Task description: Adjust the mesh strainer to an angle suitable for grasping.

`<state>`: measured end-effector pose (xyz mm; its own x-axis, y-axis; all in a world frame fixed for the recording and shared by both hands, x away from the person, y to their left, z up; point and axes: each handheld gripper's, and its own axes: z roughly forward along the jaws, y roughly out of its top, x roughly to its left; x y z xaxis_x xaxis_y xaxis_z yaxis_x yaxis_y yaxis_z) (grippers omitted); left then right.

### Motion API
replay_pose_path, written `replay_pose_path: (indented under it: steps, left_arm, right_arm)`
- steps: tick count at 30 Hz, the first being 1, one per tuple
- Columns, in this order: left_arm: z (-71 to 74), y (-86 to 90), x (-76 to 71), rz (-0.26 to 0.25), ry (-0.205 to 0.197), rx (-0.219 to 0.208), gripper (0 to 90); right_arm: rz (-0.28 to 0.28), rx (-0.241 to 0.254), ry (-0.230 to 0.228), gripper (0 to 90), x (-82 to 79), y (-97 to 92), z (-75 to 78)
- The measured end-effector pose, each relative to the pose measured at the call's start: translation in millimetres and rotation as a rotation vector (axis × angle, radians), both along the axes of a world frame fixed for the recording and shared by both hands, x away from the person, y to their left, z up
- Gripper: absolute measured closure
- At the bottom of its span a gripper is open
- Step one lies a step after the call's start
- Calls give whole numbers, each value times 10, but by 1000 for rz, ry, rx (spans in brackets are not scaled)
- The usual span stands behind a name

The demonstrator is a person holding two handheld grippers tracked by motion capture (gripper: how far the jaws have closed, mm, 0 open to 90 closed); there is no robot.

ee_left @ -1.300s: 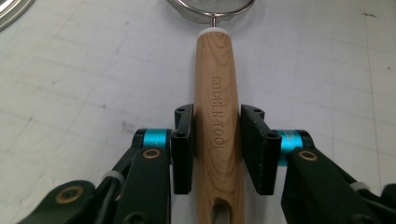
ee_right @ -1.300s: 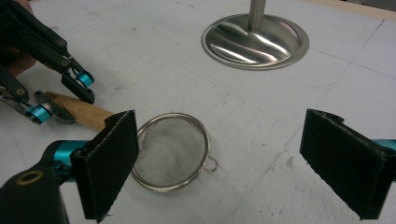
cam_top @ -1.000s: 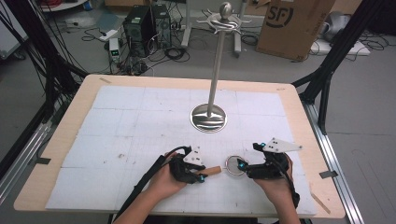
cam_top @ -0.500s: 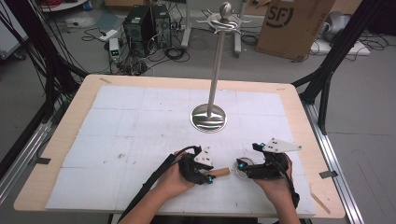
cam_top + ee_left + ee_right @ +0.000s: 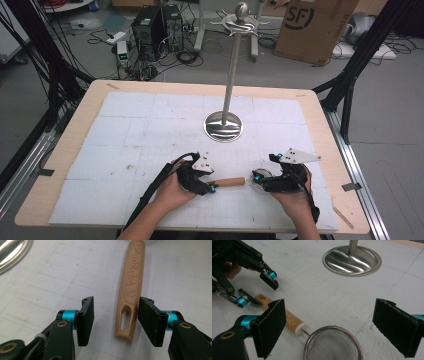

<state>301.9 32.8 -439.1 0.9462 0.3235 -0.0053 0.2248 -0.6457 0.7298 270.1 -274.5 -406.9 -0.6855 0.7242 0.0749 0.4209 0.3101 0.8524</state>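
Strainer work is what the layout suggests: a small wire-mesh sieve with a pale wooden handle [image 5: 231,182] lies flat on the white gridded mat covering the table [image 5: 90,100], near the person's edge and between the two hands. Its handle points toward the left claw [image 5: 113,318], which stands released, jaws spread on either side of the slotted handle end; one pad sits just beside the wood, the other is clearly apart, so nothing is gripped yet. That straddling pose looks like preparation for a pinch on the handle. The right claw [image 5: 337,327] is also released, its jaws wide on either side of the mesh bowl [image 5: 333,345], probably to steady or lift that end.

Behind them stands a polished steel stand with a round base [image 5: 223,125] and hooks at its top; the slot in the handle would suit hanging there, though that is a guess.

Writing burned into the handle is too unclear to read confidently. A brown cardboard box [image 5: 312,27] on the floor beyond reads "SF".
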Motion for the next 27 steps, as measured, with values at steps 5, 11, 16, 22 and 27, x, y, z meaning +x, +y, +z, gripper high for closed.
replay_pose_path:
  steps: [5, 11, 16, 22, 27]
  left_arm:
    - [-43, 17, 100, 32, 28, -12, 441]
    - [-46, 26, 192, 93, 11, -7, 412]
    - [-55, 67, 253, 124, 22, -13, 387]
    - [25, 230, 222, 118, 32, -49, 346]
    - [94, 495, 192, 134, 46, -95, 295]
  right_arm:
    - [-2, 0, 4, 105, 2, -5, -4]
    - [0, -2, 6, 105, 7, -8, -16]
    - [-1, -1, 6, 105, 5, -10, -14]
    - [0, 0, 4, 105, 6, -16, -13]
    - [1, -4, 6, 105, 4, -7, -14]
